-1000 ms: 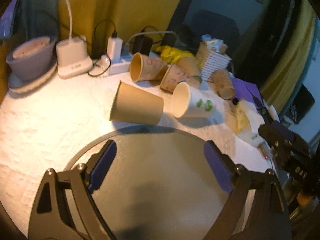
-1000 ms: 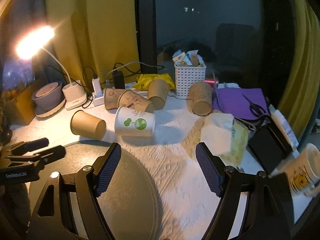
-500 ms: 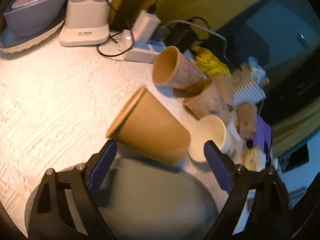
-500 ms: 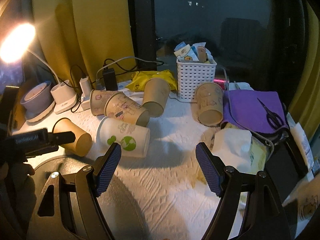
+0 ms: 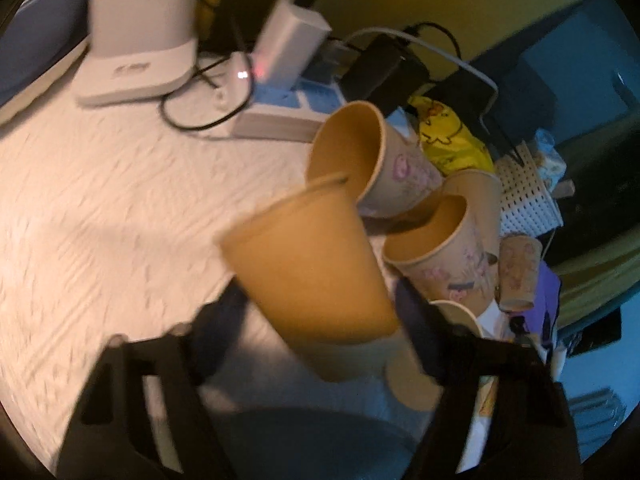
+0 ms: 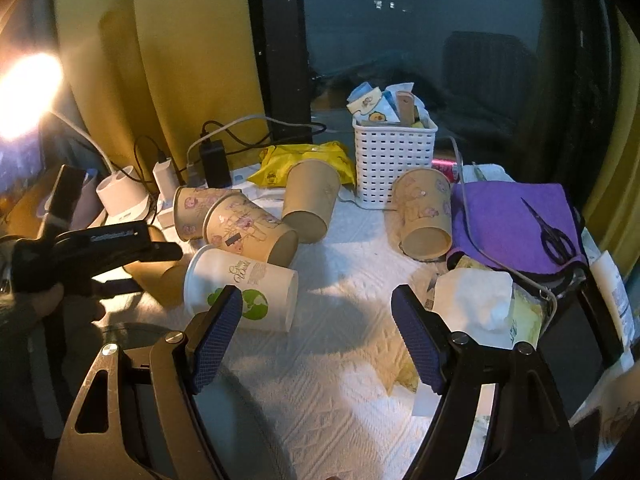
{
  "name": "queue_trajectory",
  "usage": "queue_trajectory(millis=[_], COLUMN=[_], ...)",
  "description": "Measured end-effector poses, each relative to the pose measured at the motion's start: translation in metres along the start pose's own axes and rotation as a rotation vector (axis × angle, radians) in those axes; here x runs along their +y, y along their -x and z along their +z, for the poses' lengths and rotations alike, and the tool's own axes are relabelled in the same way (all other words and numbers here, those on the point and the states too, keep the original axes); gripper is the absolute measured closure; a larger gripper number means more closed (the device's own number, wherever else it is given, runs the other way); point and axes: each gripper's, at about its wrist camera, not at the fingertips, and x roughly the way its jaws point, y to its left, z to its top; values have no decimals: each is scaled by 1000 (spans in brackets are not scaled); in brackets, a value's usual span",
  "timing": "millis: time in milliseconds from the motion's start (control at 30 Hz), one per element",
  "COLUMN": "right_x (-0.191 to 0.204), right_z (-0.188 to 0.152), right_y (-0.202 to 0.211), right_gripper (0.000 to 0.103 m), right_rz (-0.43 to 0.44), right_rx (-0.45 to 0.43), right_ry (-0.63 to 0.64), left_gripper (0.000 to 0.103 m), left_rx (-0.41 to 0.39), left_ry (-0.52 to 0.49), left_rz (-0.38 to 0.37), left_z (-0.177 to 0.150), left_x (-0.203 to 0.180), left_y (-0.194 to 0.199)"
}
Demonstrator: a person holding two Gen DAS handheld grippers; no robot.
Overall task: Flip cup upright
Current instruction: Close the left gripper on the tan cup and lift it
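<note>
- Lying tilted between the fingers of the left gripper (image 5: 320, 316), a plain brown cup (image 5: 308, 276) is seen in the left wrist view, its rim toward 11 o'clock and its base toward 5 o'clock.
- Whether the pads actually press the cup cannot be told; the frame is blurred.
- Two printed cups (image 5: 384, 168) are noted on their sides at 1 o'clock of the brown cup, just beside it.
- A white power strip (image 5: 280, 120) and a white lamp base (image 5: 140, 60) are seen at 11 o'clock on the white cloth (image 5: 100, 220).
- The right gripper (image 6: 316, 336) is held spread wide, with nothing between its fingers.
- A white cup with green print (image 6: 244, 288) is noted on its side at 11 o'clock of it; a white basket (image 6: 394, 164) stands at 12 o'clock.
</note>
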Motion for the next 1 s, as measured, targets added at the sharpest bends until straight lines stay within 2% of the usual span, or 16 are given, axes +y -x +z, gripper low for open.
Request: queue_trajectory(millis=[67,200,367,500,767,1000], right_x=[-1,-3,-1,0,1,3], right_z=[-1,-2,-5,-11,-31,-43], right_y=[2,6,16,27,50,82], right_gripper=[23,23,23,23,23,23], right_rz=[-5,-12,-14,-3,64,204], right_rx=[-6,-18,-35,-51,-82,-103], right_ry=[-4,-22,-35,-55,-93,-98], left_gripper=[37,40,40,40,40,40], left_rx=[13,10,-20,-63,-138,-218], left_ry=[-57,-100,-169,-277,-456,-557], left_rz=[-8,-22,-28,-43,-32,-18], left_z=[2,2,-7,-23,-81,-149], left_x=[-6,-8,-9,-21,-36,-41], left_y=[-4,0,20,45,96,147])
